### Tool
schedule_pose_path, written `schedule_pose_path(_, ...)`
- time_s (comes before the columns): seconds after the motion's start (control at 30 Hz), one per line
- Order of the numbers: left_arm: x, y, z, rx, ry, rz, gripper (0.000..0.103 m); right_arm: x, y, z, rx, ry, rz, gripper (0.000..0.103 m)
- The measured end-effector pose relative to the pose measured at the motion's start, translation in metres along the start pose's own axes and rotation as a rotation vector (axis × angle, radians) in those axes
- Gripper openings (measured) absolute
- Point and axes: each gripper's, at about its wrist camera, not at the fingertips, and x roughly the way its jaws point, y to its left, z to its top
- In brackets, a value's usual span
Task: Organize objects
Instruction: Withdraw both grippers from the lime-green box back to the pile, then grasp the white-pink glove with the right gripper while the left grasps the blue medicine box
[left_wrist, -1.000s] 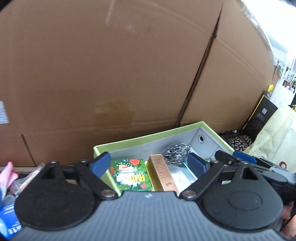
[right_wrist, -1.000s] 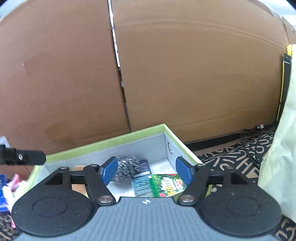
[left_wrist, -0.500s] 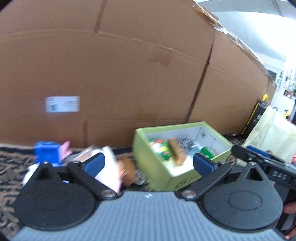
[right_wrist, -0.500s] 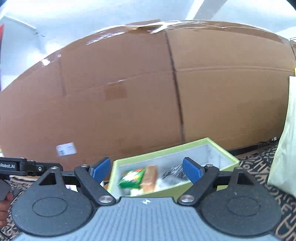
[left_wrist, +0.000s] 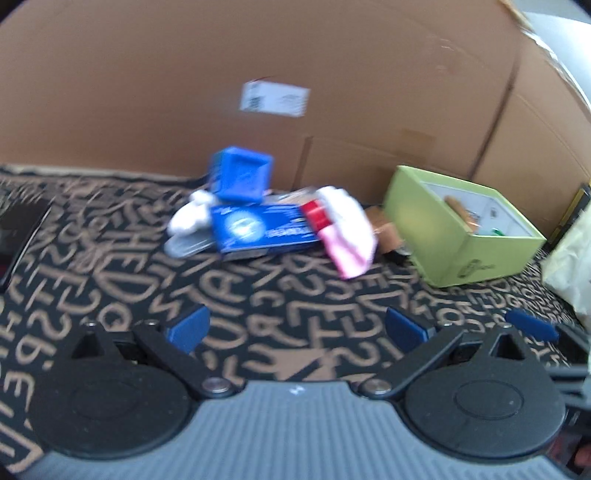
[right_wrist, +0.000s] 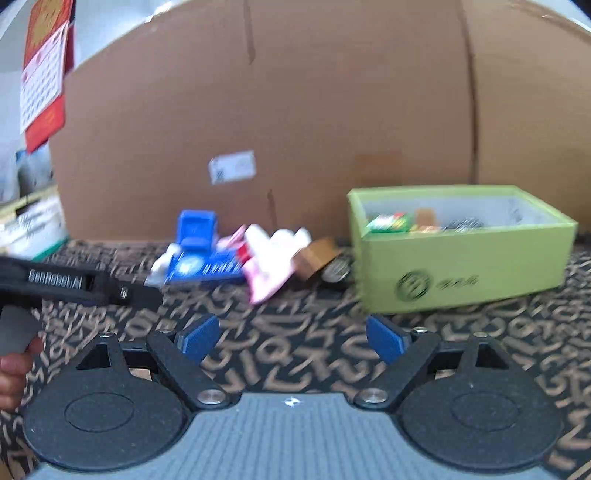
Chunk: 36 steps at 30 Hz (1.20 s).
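A green box (left_wrist: 424, 218) (right_wrist: 461, 266) stands on the patterned rug and holds a green packet (right_wrist: 389, 222), a brown bar and a steel scrubber. Left of it lies a loose pile: a blue cube box (left_wrist: 240, 179) (right_wrist: 195, 225), a flat blue package (left_wrist: 258, 229) (right_wrist: 207, 267), a pink-white cloth (left_wrist: 349, 232) (right_wrist: 269, 264) and a brown item (right_wrist: 317, 256). My left gripper (left_wrist: 297, 328) is open and empty, back from the pile. My right gripper (right_wrist: 291, 338) is open and empty, back from the box.
A large cardboard wall (left_wrist: 258, 74) (right_wrist: 332, 110) stands behind everything. A pale bag (left_wrist: 569, 251) is at the right. A dark flat object (left_wrist: 18, 229) lies at the far left. The left gripper's body (right_wrist: 74, 284) shows at the left of the right wrist view.
Both grippers have pulled back and up from inside the green box and swung left; the pile beside the box has come into view. Both stay open and empty.
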Motion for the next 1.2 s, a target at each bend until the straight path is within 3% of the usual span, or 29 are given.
schedule_pose_path(0.1,0.002,0.019,0.001,-0.030,-0.001,0.010,0.103,0.009,0.015,-0.004,-0.004,0.036,0.026,0.090)
schedule_pose_path(0.23,0.012,0.034,0.017,0.014,-0.033,0.002,0.103,0.013,0.029,-0.004,-0.012,0.049,0.051,0.090)
schedule_pose_path(0.47,0.056,0.039,0.064,0.125,-0.072,-0.120,0.103,0.017,0.039,-0.004,-0.028,0.067,0.036,0.090)
schedule_pose_path(0.6,0.095,0.026,0.075,0.243,-0.020,-0.115,0.103,0.025,0.040,-0.001,-0.037,0.074,0.020,0.090)
schedule_pose_path(0.7,0.118,0.021,0.077,0.277,0.014,-0.077,0.103,0.040,0.040,0.006,-0.058,0.076,0.009,0.090)
schedule_pose_path(0.8,0.127,0.020,0.073,0.306,0.056,-0.086,0.102,0.072,0.035,0.017,-0.064,0.096,-0.015,0.085)
schedule_pose_path(0.9,0.120,0.022,0.060,0.336,0.082,-0.147,0.088,0.112,0.025,0.027,-0.049,0.128,-0.053,0.073)
schedule_pose_path(0.93,0.115,0.022,0.056,0.353,0.076,-0.150,0.075,0.126,0.022,0.029,-0.033,0.146,-0.065,0.070)
schedule_pose_path(0.97,0.112,0.023,0.053,0.343,0.084,-0.147,0.071,0.138,0.018,0.031,-0.021,0.171,-0.068,0.063)
schedule_pose_path(1.03,0.109,0.026,0.049,0.318,0.127,-0.184,0.070,0.155,0.014,0.034,0.011,0.173,-0.056,0.055)
schedule_pose_path(1.07,0.107,0.026,0.046,0.305,0.138,-0.188,0.070,0.159,0.014,0.036,0.015,0.167,-0.054,0.039)
schedule_pose_path(1.1,0.106,0.025,0.043,0.303,0.139,-0.186,0.070,0.160,0.013,0.038,0.018,0.167,-0.038,0.016)
schedule_pose_path(1.2,0.100,0.017,0.035,0.337,0.118,-0.162,0.068,0.143,0.013,0.037,0.042,0.143,-0.014,0.010)
